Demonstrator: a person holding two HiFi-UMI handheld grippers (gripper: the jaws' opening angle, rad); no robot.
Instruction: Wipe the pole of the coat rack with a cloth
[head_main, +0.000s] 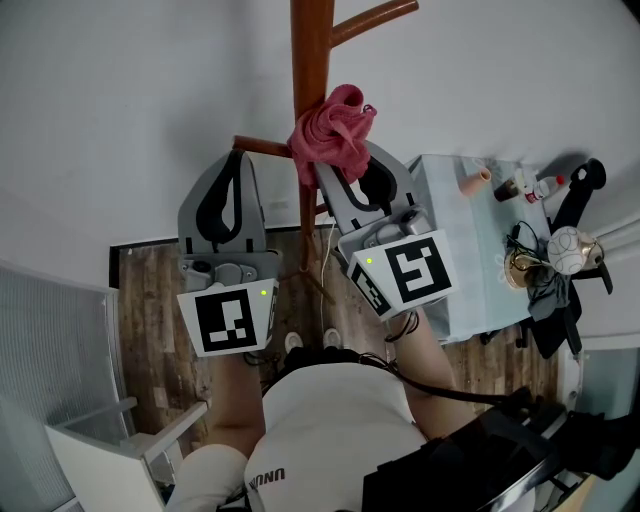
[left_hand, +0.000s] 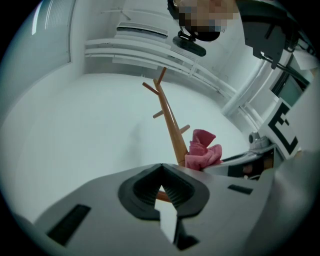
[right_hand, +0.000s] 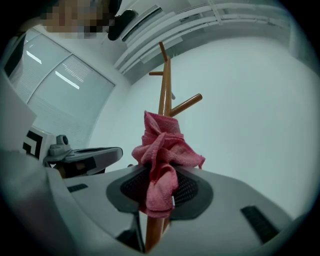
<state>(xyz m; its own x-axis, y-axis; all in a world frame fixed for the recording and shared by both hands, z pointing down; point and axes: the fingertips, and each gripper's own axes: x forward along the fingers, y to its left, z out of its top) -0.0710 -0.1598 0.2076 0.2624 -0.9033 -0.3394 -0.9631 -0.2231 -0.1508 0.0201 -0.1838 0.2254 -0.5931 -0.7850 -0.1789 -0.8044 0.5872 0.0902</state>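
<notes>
right gripper (right_hand: 160, 186) grips crumpled pink cloth (right_hand: 162, 145) vs upright brown wooden coat-rack pole (right_hand: 165, 95), its long axis running straight ahead; left gripper (head_main: 238, 160), closed & empty, just left.

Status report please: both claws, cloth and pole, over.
Right claw shut on pink cloth, cloth against the pole. Left claw shut, tips at a lower peg, grip on it unclear. Nothing blocks the pole.
</notes>
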